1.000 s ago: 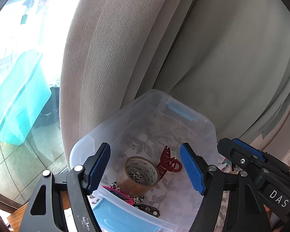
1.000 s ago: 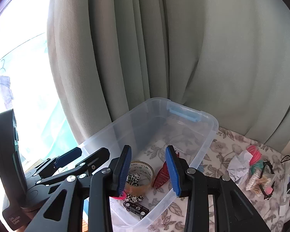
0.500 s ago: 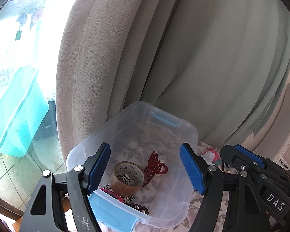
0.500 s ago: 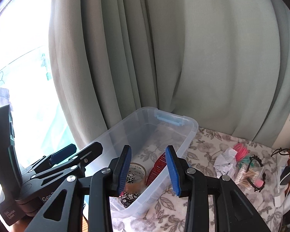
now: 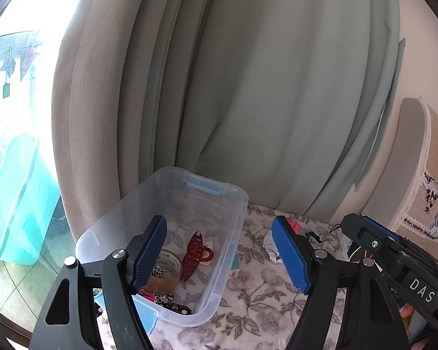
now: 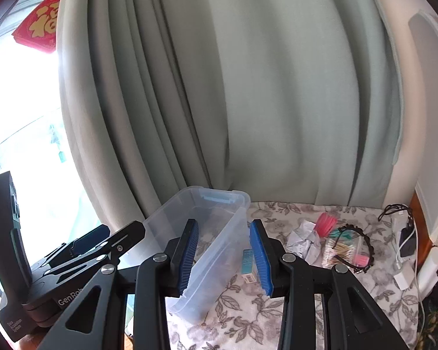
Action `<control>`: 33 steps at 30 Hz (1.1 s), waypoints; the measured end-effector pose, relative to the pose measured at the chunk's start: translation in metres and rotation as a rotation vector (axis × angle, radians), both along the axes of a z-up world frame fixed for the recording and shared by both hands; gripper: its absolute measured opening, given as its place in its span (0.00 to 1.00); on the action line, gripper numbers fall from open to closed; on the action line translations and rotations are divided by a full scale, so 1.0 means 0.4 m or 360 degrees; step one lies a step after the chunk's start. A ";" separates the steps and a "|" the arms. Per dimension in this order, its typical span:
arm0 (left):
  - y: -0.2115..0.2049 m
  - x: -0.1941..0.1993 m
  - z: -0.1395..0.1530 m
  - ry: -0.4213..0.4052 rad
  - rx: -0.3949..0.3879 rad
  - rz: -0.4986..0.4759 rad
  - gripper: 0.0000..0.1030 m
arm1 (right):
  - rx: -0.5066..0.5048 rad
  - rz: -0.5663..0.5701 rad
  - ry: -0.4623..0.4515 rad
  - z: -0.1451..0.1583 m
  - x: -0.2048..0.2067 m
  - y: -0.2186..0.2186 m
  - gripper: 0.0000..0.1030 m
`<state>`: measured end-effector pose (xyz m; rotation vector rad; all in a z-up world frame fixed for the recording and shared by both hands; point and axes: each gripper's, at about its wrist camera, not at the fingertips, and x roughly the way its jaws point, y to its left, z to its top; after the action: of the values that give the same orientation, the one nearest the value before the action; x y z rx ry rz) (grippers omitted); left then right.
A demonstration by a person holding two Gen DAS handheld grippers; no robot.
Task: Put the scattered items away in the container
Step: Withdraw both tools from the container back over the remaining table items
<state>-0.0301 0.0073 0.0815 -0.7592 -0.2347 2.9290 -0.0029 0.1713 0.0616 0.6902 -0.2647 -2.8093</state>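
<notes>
From my left wrist, my left gripper point(image 5: 219, 255) is spread wide and empty above the clear bin point(image 5: 233, 233), which holds a red hair clip point(image 5: 196, 255) and a tape roll point(image 5: 168, 271). From my right wrist, my right gripper point(image 6: 224, 258) gapes empty; the bin's wall point(image 6: 216, 250) lies between its fingers, crumpled paper point(image 6: 302, 239) off right.

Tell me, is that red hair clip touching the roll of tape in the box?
Cannot tell. In the left wrist view the red hair clip lies right beside the roll of tape; no gap shows plainly.

Pale grey-green curtain point(image 6: 248, 87) fills the centre. Bright window point(image 6: 20, 122) at nine o'clock, red paper decoration point(image 6: 41, 24) at ten. Floral tablecloth point(image 6: 277, 315) spreads at six o'clock.
</notes>
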 end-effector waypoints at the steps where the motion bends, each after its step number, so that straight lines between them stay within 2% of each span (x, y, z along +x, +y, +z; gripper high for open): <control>1: 0.016 0.003 0.003 0.0001 -0.0015 -0.0011 0.73 | -0.0014 -0.0016 0.0002 0.001 0.008 0.014 0.39; 7: 0.117 0.024 0.014 0.0008 -0.0104 -0.0117 0.74 | -0.0055 -0.0090 0.0009 -0.007 0.053 0.087 0.40; 11: 0.176 0.032 0.013 -0.0027 -0.0143 -0.0156 0.78 | -0.0097 -0.0161 0.0010 -0.017 0.076 0.141 0.40; 15: 0.221 0.024 0.003 -0.0119 -0.0133 -0.0152 0.79 | -0.0127 -0.0233 0.0014 -0.026 0.103 0.201 0.41; 23: 0.283 0.022 -0.026 -0.0182 -0.0071 -0.0245 0.79 | -0.0193 -0.0357 -0.0011 -0.067 0.125 0.306 0.41; 33: 0.341 0.016 -0.056 -0.0137 -0.0031 -0.0309 0.79 | -0.0267 -0.0433 -0.0094 -0.128 0.134 0.402 0.45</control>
<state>-0.0238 0.1437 0.0591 -0.8598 -0.1311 2.7237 0.0505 0.3322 0.0106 0.7487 -0.6427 -2.9750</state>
